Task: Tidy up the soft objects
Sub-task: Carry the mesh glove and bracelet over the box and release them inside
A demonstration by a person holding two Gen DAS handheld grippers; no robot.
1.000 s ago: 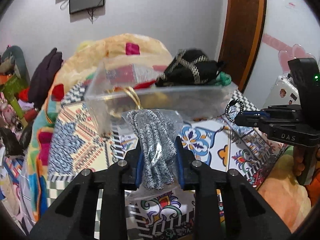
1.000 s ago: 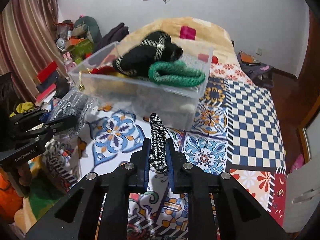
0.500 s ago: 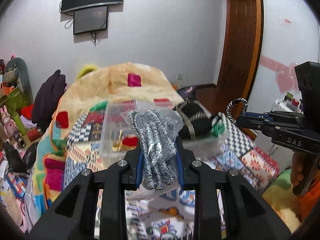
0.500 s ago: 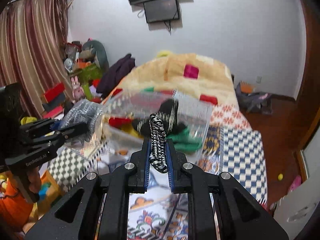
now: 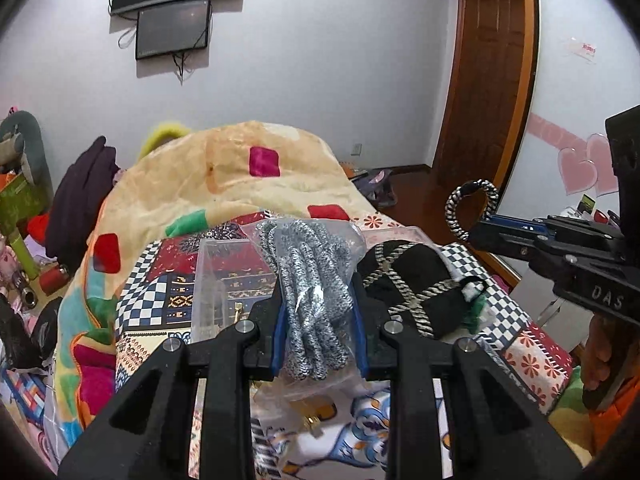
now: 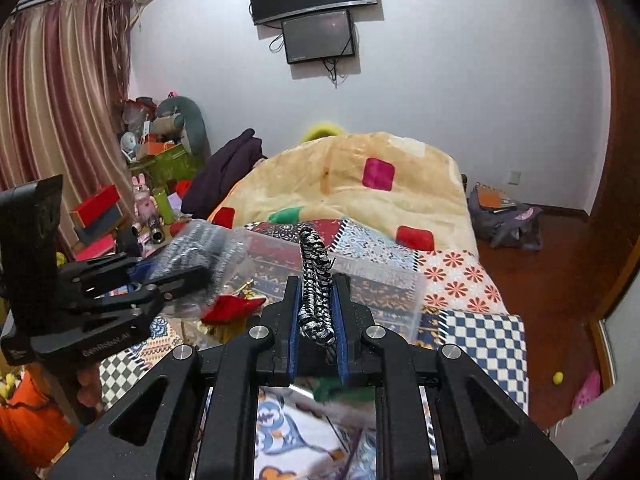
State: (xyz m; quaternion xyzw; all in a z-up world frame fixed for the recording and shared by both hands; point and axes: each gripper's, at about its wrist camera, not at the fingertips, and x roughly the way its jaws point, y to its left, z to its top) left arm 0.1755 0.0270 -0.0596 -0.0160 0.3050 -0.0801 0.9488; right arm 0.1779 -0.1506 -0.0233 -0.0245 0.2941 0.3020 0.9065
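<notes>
The left tool (image 5: 318, 332) is clamped on bagged grey gloves (image 5: 312, 288), soft and light inside slippery film, so gripping mid-bundle seems safest. The right tool (image 6: 316, 324) pinches a braided cord (image 6: 316, 280) near its middle; it looks limp and light. Just ahead of both, below them, sits the clear bin (image 6: 384, 280) on the bed (image 6: 472, 292).
</notes>
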